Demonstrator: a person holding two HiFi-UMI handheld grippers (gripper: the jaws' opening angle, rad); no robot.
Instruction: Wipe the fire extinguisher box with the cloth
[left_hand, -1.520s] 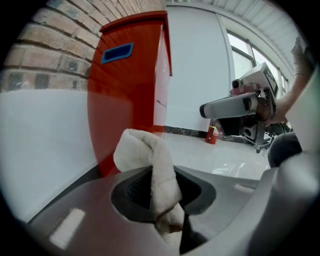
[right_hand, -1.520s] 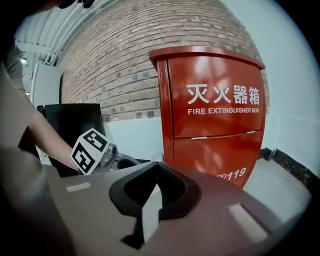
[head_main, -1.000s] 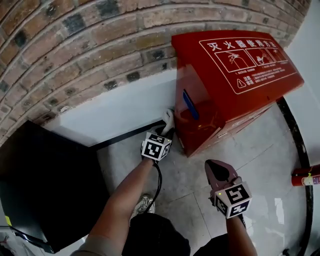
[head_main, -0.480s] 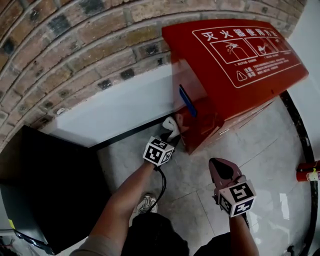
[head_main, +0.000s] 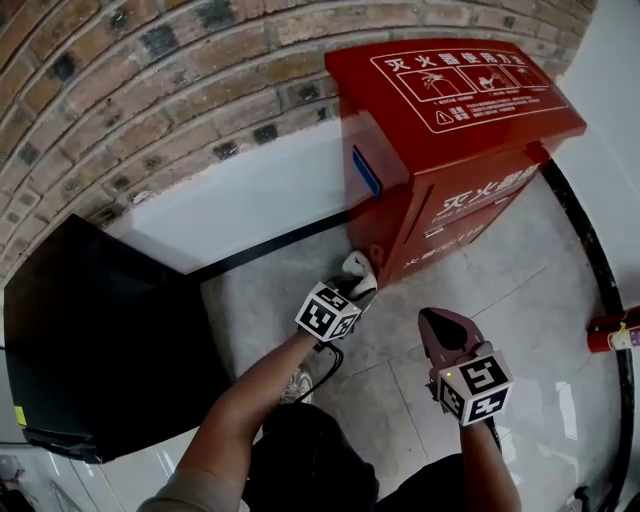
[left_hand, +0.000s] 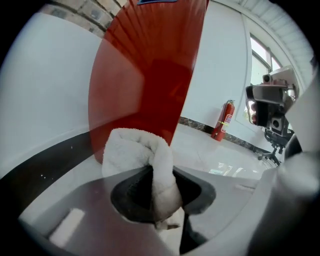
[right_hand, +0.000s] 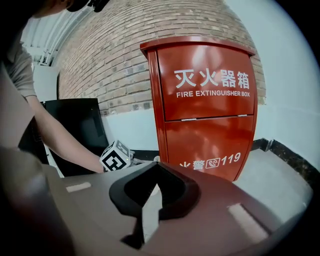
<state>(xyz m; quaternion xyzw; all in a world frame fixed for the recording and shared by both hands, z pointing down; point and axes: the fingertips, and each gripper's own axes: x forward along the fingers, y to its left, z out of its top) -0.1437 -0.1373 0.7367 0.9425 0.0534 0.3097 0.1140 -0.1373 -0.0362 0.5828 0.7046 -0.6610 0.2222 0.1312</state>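
Observation:
The red fire extinguisher box (head_main: 460, 130) stands against the brick wall, its front facing me (right_hand: 210, 100). My left gripper (head_main: 357, 279) is shut on a white cloth (head_main: 359, 267), which sits low by the box's left front corner. In the left gripper view the folded cloth (left_hand: 142, 160) bulges out of the jaws just short of the box's red side (left_hand: 150, 75). My right gripper (head_main: 440, 330) hangs shut with nothing in it, back from the box's front and over the floor tiles; its jaws (right_hand: 150, 192) meet in the right gripper view.
A black cabinet (head_main: 90, 340) stands at the left against the white skirting (head_main: 250, 200). A red fire extinguisher (head_main: 612, 330) lies at the right edge beside a black floor border (head_main: 590, 250). The person's legs and a shoe (head_main: 297, 385) are below the grippers.
My left gripper has drawn back with the cloth from the box's left side, down toward its front corner. The right gripper has shifted slightly. The head view has swung so the box's front shows.

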